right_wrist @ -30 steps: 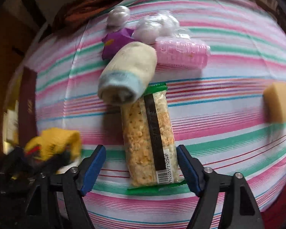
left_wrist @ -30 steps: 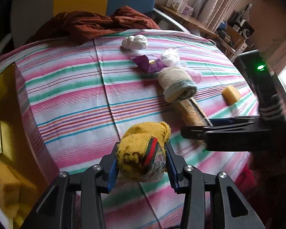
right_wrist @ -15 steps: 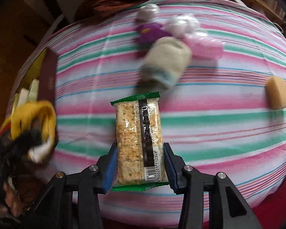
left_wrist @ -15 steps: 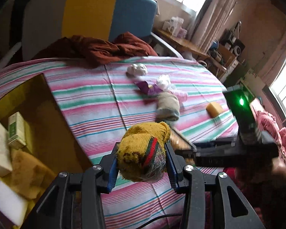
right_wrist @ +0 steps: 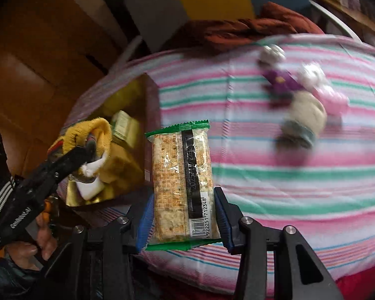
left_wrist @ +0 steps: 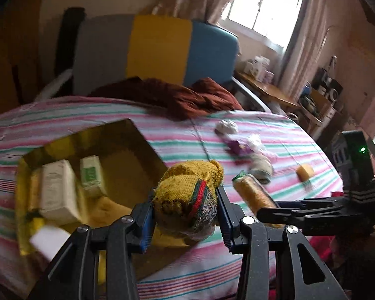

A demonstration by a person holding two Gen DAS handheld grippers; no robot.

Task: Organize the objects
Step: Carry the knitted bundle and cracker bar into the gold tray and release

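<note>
My left gripper (left_wrist: 186, 215) is shut on a rolled yellow sock (left_wrist: 190, 195) with a red and green band, held in the air at the near right corner of a gold box (left_wrist: 127, 135). My right gripper (right_wrist: 183, 221) is shut on a cracker packet (right_wrist: 180, 175) with green ends, lifted off the striped bed. The packet (left_wrist: 252, 192) and right gripper (left_wrist: 312, 212) show at the right of the left wrist view. In the right wrist view the left gripper (right_wrist: 87, 150) with the sock (right_wrist: 87, 132) hangs over the box (right_wrist: 137, 95).
The gold box holds a white carton (left_wrist: 55, 190), a small green and white carton (left_wrist: 91, 172) and yellow sponges. On the striped bedcover (left_wrist: 62, 115) lie a rolled beige sock (left_wrist: 261, 166), a purple item (left_wrist: 236, 147), white bundles (left_wrist: 227, 127) and a yellow sponge (left_wrist: 305, 171). A brown cloth (left_wrist: 182, 95) lies at the headboard.
The right gripper closed on the cracker packet and lifted it off the bed. Both grippers rose and swung left toward the gold box, which has come fully into view.
</note>
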